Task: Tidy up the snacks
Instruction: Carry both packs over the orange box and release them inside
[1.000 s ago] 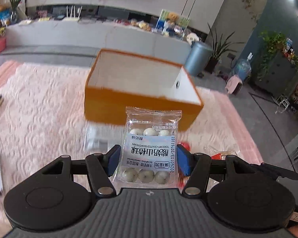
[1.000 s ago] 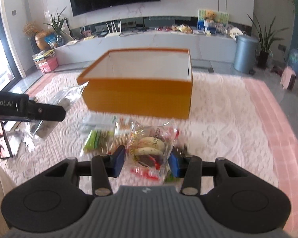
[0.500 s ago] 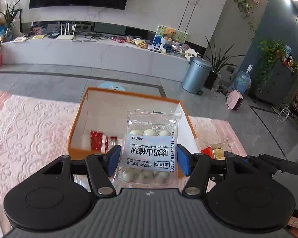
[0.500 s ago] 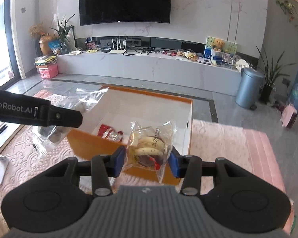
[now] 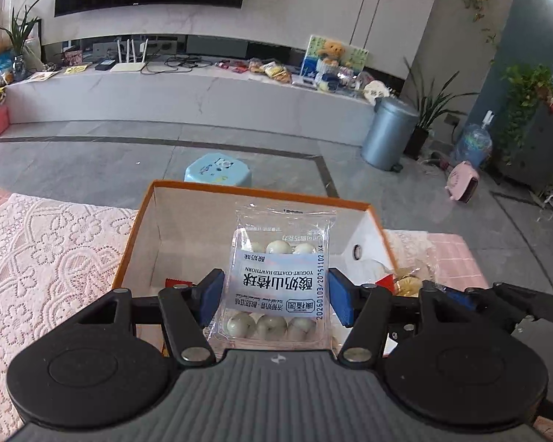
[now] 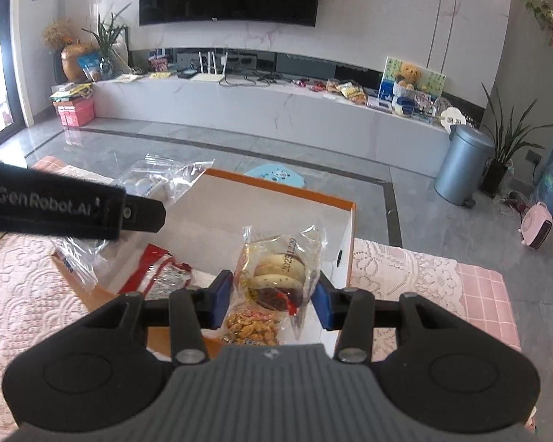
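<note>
An orange box (image 5: 261,192) with a white inside stands on the pink lace cloth; it also shows in the right wrist view (image 6: 313,199). My left gripper (image 5: 276,302) is shut on a clear pack of yogurt hawthorn balls (image 5: 282,283) and holds it over the box. My right gripper (image 6: 272,298) is shut on a clear-wrapped biscuit sandwich snack (image 6: 280,269) over the box's right half. A red packet (image 6: 158,276) and a peanut packet (image 6: 254,326) lie in the box. The left gripper's body (image 6: 73,210) crosses the right view.
The lace cloth (image 5: 48,258) covers the table on both sides of the box. Beyond the table edge are a blue stool (image 5: 217,167), grey floor, a metal bin (image 5: 389,132) and a long white TV bench (image 6: 276,110).
Both grippers have moved forward with their snacks, from in front of the box to above its open inside. Both stay shut on their packs.
</note>
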Demonstrator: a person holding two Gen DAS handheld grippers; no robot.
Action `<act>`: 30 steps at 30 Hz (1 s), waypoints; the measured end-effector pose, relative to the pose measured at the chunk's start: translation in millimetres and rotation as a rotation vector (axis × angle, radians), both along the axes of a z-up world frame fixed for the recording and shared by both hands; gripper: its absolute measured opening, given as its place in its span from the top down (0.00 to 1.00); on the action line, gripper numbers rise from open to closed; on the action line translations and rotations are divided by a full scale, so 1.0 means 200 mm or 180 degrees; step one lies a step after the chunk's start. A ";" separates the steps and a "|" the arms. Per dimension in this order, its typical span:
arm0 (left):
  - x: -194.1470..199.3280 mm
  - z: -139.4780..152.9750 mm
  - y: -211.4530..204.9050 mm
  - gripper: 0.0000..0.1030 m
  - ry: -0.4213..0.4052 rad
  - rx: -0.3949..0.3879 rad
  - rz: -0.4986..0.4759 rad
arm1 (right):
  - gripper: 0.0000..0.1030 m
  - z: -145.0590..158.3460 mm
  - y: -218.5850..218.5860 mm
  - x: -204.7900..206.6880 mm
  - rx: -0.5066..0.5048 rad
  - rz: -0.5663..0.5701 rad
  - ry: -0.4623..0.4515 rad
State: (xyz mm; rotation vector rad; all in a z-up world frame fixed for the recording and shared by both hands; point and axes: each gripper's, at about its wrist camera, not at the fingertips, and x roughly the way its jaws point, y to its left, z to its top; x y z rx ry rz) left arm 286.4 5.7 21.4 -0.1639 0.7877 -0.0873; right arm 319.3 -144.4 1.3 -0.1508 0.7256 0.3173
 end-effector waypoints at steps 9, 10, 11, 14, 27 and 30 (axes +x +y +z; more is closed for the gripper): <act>0.13 -0.13 -0.01 0.33 0.0162 0.0176 0.0028 | 0.57 -0.12 0.06 0.19 -0.0087 -0.0022 0.0268; 0.14 -0.14 -0.01 0.33 0.0202 0.0198 0.0021 | 0.57 -0.13 0.07 0.21 -0.0107 -0.0020 0.0312; 0.16 -0.16 -0.02 0.33 0.0252 0.0212 0.0019 | 0.57 -0.14 0.08 0.23 -0.0128 -0.0022 0.0360; 0.21 -0.21 -0.04 0.33 0.0403 0.0270 -0.0003 | 0.57 -0.18 0.09 0.29 -0.0131 -0.0012 0.0555; 0.26 -0.29 -0.02 0.32 0.0607 0.0371 0.0045 | 0.56 -0.26 0.13 0.36 -0.0227 -0.0053 0.0843; 0.25 -0.29 -0.01 0.27 0.0538 0.0368 0.0082 | 0.56 -0.27 0.13 0.36 -0.0240 -0.0060 0.0852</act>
